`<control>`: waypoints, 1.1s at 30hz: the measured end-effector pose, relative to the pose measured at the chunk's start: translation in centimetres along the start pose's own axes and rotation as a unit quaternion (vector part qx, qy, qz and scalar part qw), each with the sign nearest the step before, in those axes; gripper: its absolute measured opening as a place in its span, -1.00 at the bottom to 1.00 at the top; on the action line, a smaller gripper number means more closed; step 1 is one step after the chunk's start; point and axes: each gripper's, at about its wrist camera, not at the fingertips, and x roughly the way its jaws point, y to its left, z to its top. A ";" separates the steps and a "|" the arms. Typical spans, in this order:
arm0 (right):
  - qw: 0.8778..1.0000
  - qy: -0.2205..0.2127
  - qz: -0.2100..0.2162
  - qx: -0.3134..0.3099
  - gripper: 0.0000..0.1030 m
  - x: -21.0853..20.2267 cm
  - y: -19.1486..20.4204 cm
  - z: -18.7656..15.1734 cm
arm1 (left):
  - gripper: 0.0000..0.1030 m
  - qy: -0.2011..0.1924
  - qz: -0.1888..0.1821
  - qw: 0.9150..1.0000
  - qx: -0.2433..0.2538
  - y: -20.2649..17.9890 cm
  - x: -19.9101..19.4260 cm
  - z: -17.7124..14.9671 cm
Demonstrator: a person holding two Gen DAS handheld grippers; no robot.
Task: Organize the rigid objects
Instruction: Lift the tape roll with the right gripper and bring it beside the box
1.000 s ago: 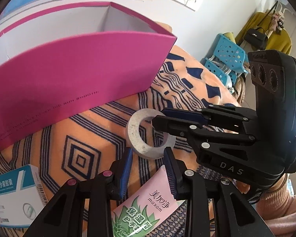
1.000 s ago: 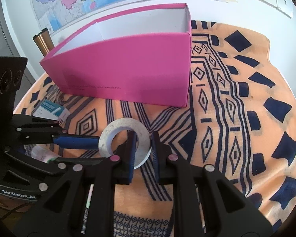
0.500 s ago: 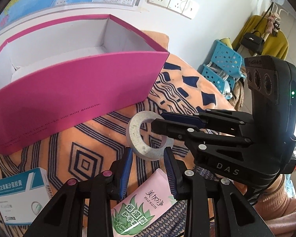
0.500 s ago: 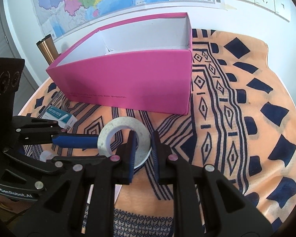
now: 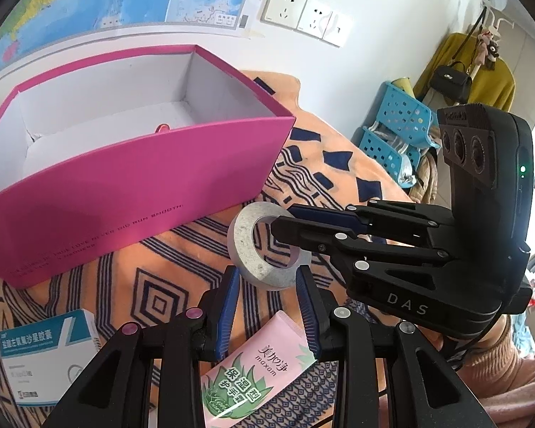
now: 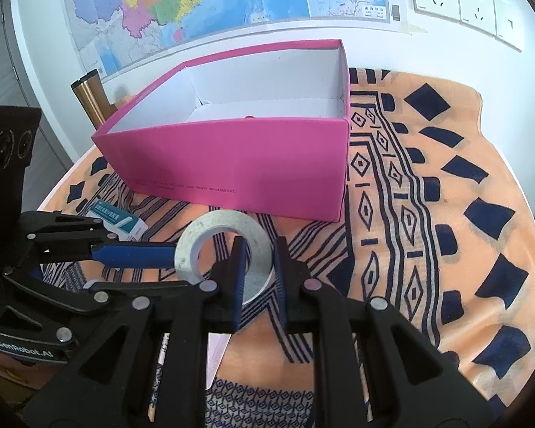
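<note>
We see a table covered by an orange cloth [image 6: 428,132] with dark blue patterns, and on it stand a pink open box [image 6: 239,164] toward the wall, 1 white-and-teal carton [image 5: 35,356] and 1 pink tube [image 5: 256,360] lying in front of it.

"DAS" is printed in pale letters on the black body of the right claw [image 5: 406,308]. "GenRobot.AI" is printed on the black body of the left claw [image 6: 23,349]. "maxam" can be read, with Chinese signs, on the pink soft tube with green leaves [image 5: 256,367]. Small dark letters on the pink cardboard box [image 5: 125,192] end in "RUN SMOOTH". Blue Chinese signs are printed on the white and teal paper box [image 5: 35,353].
</note>
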 end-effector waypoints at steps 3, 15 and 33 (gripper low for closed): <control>1.000 -0.002 0.000 -0.001 -0.66 -0.1 0.0 0.1 | -0.37 -0.004 0.000 1.000 0.002 -0.1 -0.4 0.0; 1.000 -0.010 0.001 -0.005 -0.66 -0.6 0.3 0.5 | -0.37 -0.016 0.001 1.000 0.005 -0.4 -1.4 0.5; 1.000 -0.019 -0.001 -0.008 -0.66 -1.2 0.3 0.9 | -0.37 -0.027 0.002 1.000 0.013 -0.5 -1.8 1.2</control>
